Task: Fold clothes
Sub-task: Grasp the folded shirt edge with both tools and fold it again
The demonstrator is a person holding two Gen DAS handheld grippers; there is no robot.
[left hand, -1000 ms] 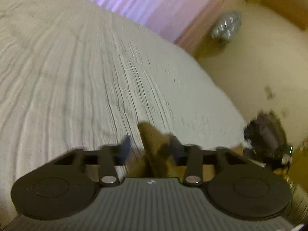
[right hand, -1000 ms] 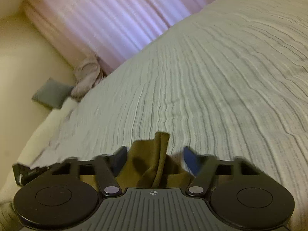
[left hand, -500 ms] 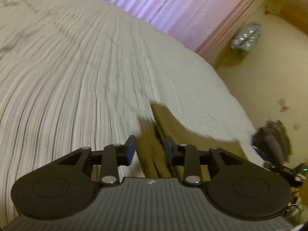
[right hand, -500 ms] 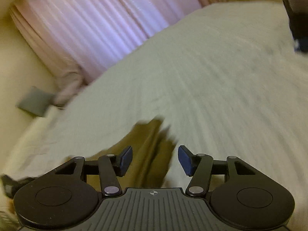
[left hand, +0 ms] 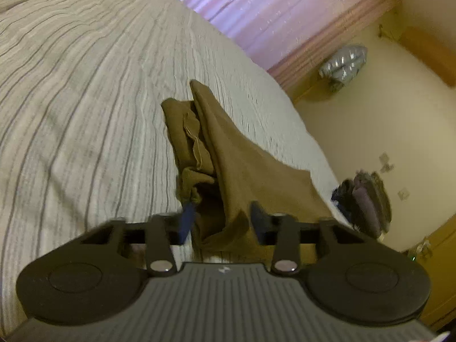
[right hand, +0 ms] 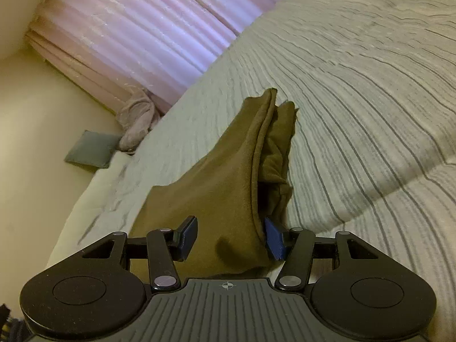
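Between jaws: olive-brown bunched cloth garment (left hand: 228, 154), lying on the striped white bedspread (left hand: 85, 85)
Long axis: runs from the near grippers to the far side
Left gripper (left hand: 221, 219): closing, cloth between, pads not yet pressing
Right gripper (right hand: 230, 236): closing, cloth between, likewise loose

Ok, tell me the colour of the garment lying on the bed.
Olive brown garment, clearest in the right wrist view.

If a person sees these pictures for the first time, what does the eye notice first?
First, the olive-brown garment, bunched on the striped bedspread and running between the fingers of the left gripper and the right gripper, whose jaws are closing. Next, the glowing pink curtain behind the bed. Last, a dark clothes pile beside the bed.
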